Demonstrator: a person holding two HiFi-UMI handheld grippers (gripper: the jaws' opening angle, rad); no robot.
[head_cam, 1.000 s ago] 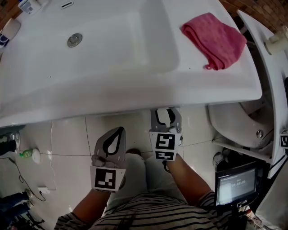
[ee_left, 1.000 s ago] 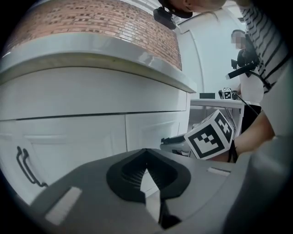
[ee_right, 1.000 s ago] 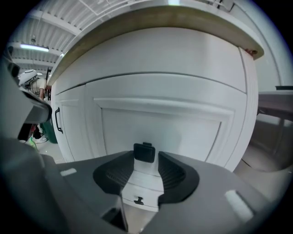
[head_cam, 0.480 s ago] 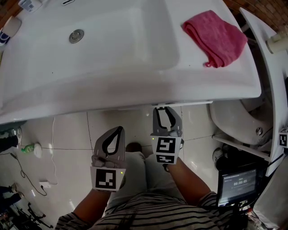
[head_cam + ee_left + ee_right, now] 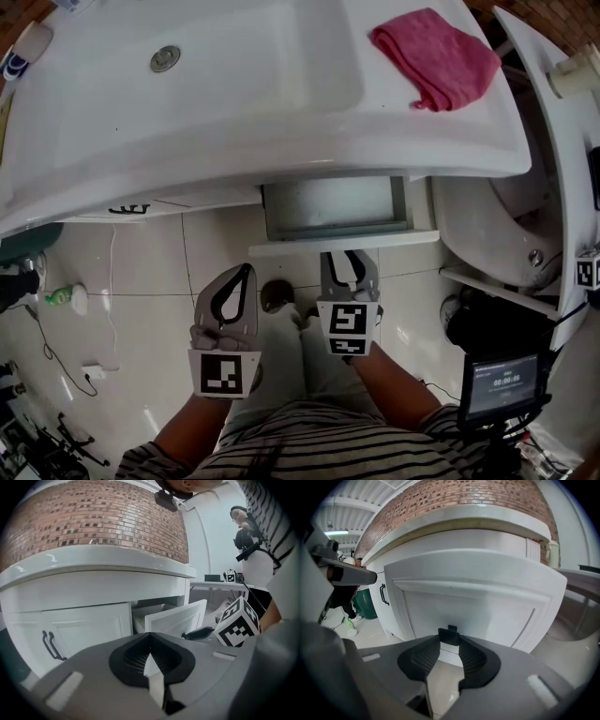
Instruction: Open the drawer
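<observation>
Jaws of left gripper (image 5: 248, 271) pressing together on nothing, white panelled drawer (image 5: 330, 246) sitting pulled out beneath white ceramic basin (image 5: 234, 122), right gripper (image 5: 349, 255) pinching its small dark handle (image 5: 448, 635), handle mostly hiding between ribbed pads (image 5: 473, 656), drawer interior showing dim.

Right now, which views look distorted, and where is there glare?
Left gripper view and right gripper view: strong fisheye bending with black corners; in the right one the drawer bulges. Head view: sharp, evenly lit, only soft reflections on the floor tiles.
</observation>
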